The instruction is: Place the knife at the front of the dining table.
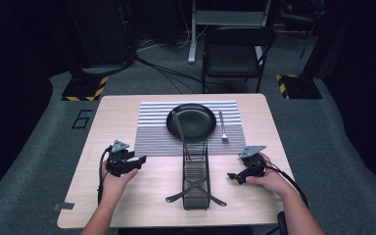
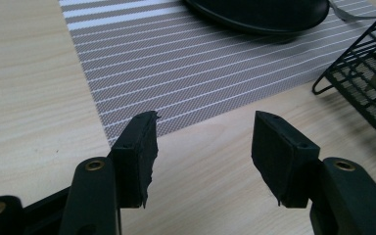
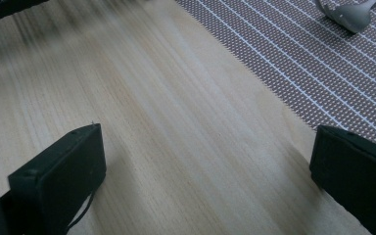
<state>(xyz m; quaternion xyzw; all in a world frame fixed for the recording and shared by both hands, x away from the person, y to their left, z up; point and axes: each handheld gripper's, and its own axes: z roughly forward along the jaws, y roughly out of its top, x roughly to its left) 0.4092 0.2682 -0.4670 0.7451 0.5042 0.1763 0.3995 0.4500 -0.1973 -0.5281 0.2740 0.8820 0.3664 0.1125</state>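
Wire rack (image 1: 196,178) stands between both gaping grippers, touching striped placemat (image 1: 152,134).

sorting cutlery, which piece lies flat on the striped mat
The fork, lying on the mat right of the plate. The other utensils stand in the wire caddy.

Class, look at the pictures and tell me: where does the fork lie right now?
In the high view the fork lies on the striped placemat, just right of the black plate, beyond the wire basket.
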